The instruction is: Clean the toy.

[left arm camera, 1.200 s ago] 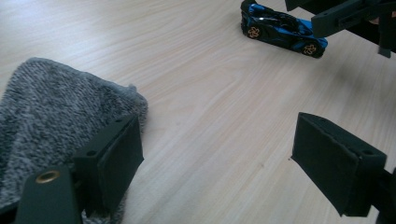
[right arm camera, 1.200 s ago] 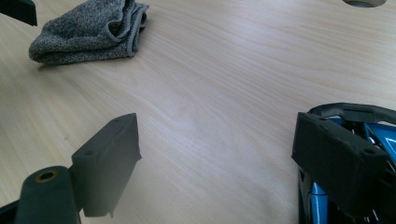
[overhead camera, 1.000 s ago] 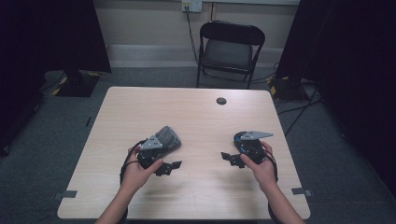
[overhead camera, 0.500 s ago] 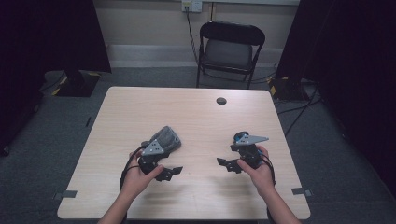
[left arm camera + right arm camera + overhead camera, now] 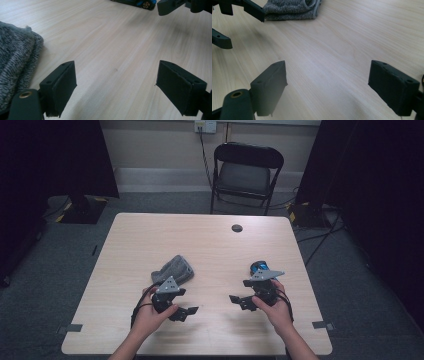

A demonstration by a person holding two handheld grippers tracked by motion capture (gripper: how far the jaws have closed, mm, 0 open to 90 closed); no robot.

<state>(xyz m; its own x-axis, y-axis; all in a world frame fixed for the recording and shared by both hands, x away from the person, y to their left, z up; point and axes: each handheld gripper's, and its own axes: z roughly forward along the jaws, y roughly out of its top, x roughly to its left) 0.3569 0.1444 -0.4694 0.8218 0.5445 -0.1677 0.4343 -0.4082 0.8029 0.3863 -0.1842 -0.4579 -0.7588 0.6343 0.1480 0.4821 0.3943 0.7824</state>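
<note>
Hovering empty with fingers spread, the left gripper [image 5: 187, 311] and right gripper [image 5: 239, 300] likely needed to reach the cloth [image 5: 174, 270] next.

A black folding chair [image 5: 246, 174] is standing on grey carpet [image 5: 60, 255] beyond the table's [image 5: 200, 240] far edge, facing a pale wall [image 5: 155, 145].

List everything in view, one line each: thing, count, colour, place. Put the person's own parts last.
folded cloth: 1, grey, on the table just beyond the left gripper
toy car: 1, blue, on the table just beyond the right gripper
table: 1, light wood, centre
round cap: 1, dark, far part of the tabletop
folding chair: 1, black, behind the table
left gripper: 1, black, open, near edge
right gripper: 1, black, open, near edge
hands: 2, holding the grippers
</note>
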